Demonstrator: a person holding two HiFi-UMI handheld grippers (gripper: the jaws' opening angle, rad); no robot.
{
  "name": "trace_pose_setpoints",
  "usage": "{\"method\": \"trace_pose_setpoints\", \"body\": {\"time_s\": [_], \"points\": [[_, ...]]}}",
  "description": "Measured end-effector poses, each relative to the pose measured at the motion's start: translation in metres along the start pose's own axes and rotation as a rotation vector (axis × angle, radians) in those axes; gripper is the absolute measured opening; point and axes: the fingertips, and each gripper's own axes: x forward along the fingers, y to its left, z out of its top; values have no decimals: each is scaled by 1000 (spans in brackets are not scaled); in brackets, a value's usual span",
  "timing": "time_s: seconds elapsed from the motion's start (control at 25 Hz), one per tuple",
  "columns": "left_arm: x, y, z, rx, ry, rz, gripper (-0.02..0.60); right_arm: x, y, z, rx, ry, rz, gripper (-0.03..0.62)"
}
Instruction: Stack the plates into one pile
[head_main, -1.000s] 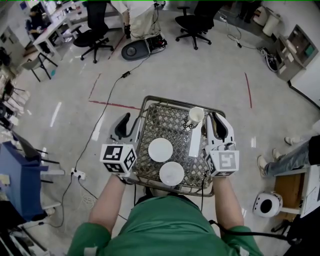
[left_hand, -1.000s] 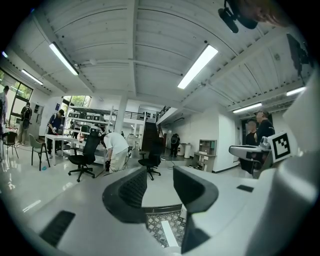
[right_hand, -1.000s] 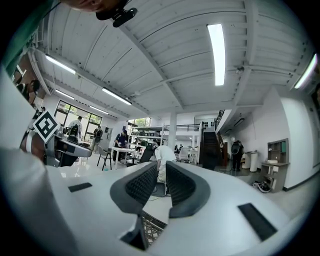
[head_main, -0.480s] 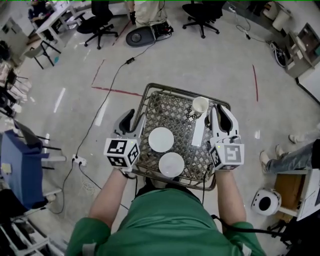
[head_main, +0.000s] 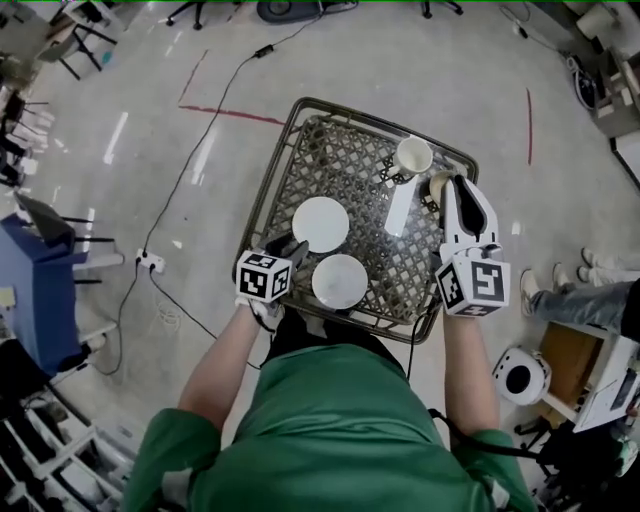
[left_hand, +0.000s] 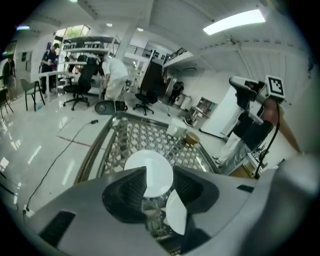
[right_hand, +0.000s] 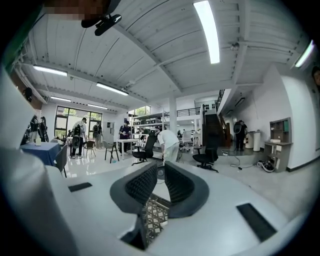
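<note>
The jaws of the left gripper (head_main: 289, 245) stand wide apart and hold nothing. In the left gripper view only air is between them, and behind the gap I see the two plates. The jaws of the right gripper (head_main: 462, 190) are only a little apart, and they are empty too. This gripper points almost level over the right edge of the grey metal mesh tabletop (head_main: 350, 160), well apart from the plates.

The farther round white plate (head_main: 320, 224) and the nearer round white plate (head_main: 340, 281) both lie flat on the mesh, just beside each other. Neither is on top of the other, so I judge that the pile is not yet begun. A white paper cup (head_main: 413, 156) and a long flat white piece (head_main: 398, 208) are at the far right part of the mesh and take no part in the task.

The left gripper is tilted down at the left rim of the tabletop, close to the left edges of both plates but touching neither. The step in hand seems to be the approach for the first pick.

The next move probably calls for one jaw to go under the rim of a plate and the other above it. The plate lies flat, so a low angle seems necessary. Then the jaws must close firmly on the rim, lift the plate and put it centred on the other one.
</note>
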Motion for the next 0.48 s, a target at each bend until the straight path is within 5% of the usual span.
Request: {"method": "trace_pose_setpoints", "body": {"time_s": [0.28,0.48], "points": [[45,-16,-111,-44,267,-110,176,-4,-1,-33,52,77,22,63],[61,-22,-144,-60,339,-133,176,-22,-3,-55,79,124,7,62]]}}
